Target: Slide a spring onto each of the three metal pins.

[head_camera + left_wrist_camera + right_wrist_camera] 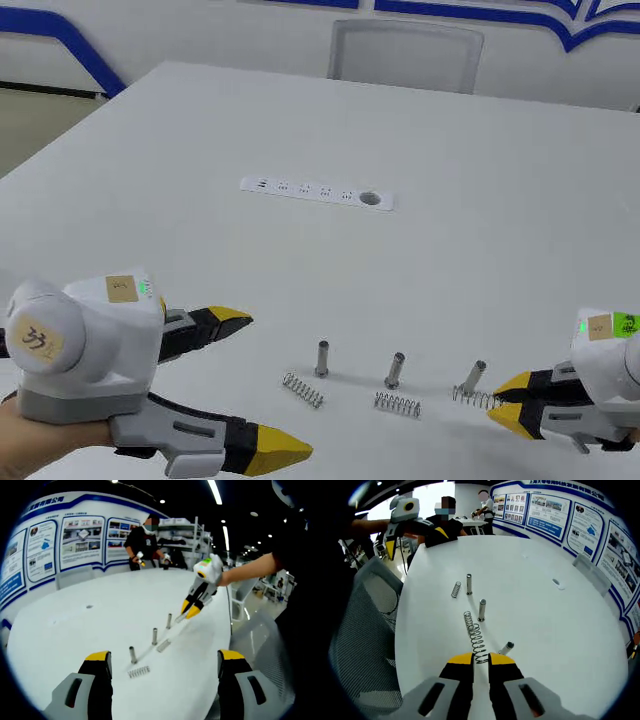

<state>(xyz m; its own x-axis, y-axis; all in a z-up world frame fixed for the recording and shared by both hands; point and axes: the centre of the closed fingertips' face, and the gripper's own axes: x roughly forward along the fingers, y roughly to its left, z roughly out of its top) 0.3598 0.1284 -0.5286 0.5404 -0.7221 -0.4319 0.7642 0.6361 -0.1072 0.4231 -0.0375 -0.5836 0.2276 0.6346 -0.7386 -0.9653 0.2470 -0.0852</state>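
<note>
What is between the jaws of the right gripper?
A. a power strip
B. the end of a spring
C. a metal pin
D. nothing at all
B: in the right gripper view, the right gripper has its yellow jaws closed on the near end of a spring, which stretches out ahead of the jaws, while the nearest pin is free beside the jaws.
</note>
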